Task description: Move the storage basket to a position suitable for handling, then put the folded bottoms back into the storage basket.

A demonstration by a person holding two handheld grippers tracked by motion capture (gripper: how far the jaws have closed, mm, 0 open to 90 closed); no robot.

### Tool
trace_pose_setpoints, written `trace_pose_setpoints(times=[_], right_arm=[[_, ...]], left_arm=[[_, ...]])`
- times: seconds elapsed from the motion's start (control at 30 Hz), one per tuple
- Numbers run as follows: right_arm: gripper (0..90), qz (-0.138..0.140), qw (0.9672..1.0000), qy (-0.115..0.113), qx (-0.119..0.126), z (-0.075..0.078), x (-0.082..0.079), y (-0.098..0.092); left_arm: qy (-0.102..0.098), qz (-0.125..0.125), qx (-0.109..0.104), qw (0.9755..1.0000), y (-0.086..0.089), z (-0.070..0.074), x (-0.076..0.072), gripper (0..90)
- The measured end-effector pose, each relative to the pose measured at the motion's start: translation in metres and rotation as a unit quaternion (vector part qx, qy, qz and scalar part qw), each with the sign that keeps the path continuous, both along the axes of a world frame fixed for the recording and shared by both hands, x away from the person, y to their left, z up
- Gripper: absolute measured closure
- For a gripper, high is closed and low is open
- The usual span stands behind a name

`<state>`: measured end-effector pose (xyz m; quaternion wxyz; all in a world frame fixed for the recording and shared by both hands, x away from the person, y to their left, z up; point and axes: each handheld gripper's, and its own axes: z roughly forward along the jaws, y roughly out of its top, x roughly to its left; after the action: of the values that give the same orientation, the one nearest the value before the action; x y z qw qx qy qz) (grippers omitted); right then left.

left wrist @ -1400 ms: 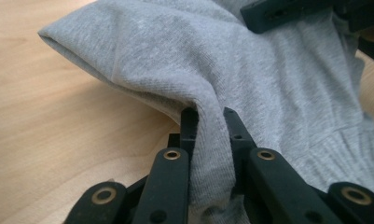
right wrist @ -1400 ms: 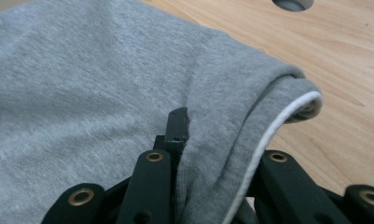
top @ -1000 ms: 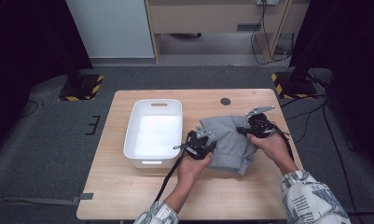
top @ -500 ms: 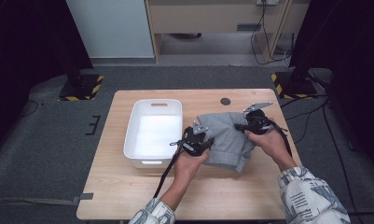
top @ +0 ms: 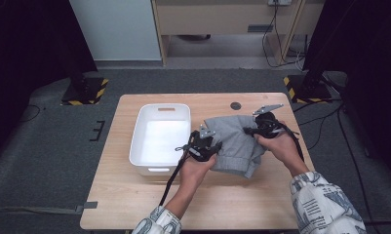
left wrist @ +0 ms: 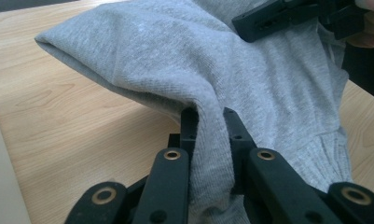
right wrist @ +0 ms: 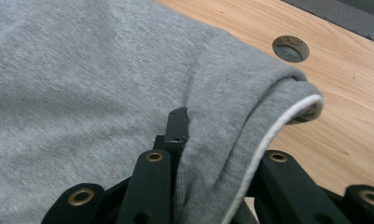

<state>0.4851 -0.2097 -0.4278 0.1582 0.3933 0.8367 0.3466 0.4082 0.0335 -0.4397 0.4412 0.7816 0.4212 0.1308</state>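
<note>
A lab: hazard-striped stand bases (top: 83, 91), black curtains, trailing cables.

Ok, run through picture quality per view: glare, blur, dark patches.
High view: bright glare washes out the white bin's floor, room edges fall into darkness, grey garment evenly lit. Left gripper view: knit sharp mid-frame, jaws at the bottom slightly soft. Right gripper view: table hole crisp, the near fabric fold a little blurred.
</note>
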Motion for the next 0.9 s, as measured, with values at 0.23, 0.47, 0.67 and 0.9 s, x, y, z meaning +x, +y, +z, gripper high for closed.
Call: trace_pose_setpoints(times=[0.23, 0.47, 0.67, 0.9], right_arm=[[73.3, 0.0, 1.0, -0.001, -0.001, 0.003, 0.001, 0.002], [73.2, 0.004, 1.0, -0.007, -0.002, 0.013, 0.001, 0.006], [73.3, 0.004, 1.0, -0.008, -0.002, 0.018, 0.002, 0.01], [73.2, 0.006, 0.9999, -0.011, -0.003, 0.023, 0.002, 0.014]], left_arm=[[-0.001, 0.001, -0.001, 1.0, 0.002, 0.004, 0.0, 82.1], [-0.004, 0.005, -0.005, 1.0, 0.007, 0.011, 0.001, 82.1], [-0.01, 0.004, -0.004, 0.9999, 0.009, 0.018, 0.001, 82.1], [-0.011, 0.006, -0.005, 0.9999, 0.013, 0.023, 0.001, 82.2]])
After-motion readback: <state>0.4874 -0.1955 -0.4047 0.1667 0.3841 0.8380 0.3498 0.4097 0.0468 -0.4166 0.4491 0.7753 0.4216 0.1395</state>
